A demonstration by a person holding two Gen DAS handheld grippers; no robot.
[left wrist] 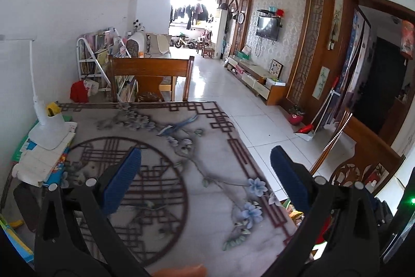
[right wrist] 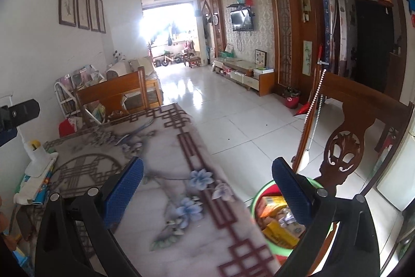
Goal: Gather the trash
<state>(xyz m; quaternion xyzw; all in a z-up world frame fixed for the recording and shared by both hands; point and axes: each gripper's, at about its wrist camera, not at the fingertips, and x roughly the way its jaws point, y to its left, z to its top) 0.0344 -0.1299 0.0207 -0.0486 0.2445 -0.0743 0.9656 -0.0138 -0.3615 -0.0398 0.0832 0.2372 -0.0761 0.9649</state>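
Observation:
My left gripper (left wrist: 205, 160) is open and empty, held above the table with the patterned cloth (left wrist: 160, 147). My right gripper (right wrist: 207, 170) is open and empty, held above the table's right edge (right wrist: 207, 188). Below its right finger, on the floor beside the table, stands a green bin (right wrist: 262, 190) holding yellow and orange boxes and wrappers (right wrist: 280, 230). A little of the bin shows in the left wrist view (left wrist: 294, 214) past the table edge. The left gripper's body shows at the far left of the right wrist view (right wrist: 18, 116).
A white desk lamp (left wrist: 49, 131) stands on stacked books (left wrist: 41, 162) at the table's left edge. A wooden chair (left wrist: 150, 77) stands at the far side, another carved chair (right wrist: 345, 142) on the right. A red pot (left wrist: 295, 118) and a dustpan (left wrist: 307, 130) sit by the wall.

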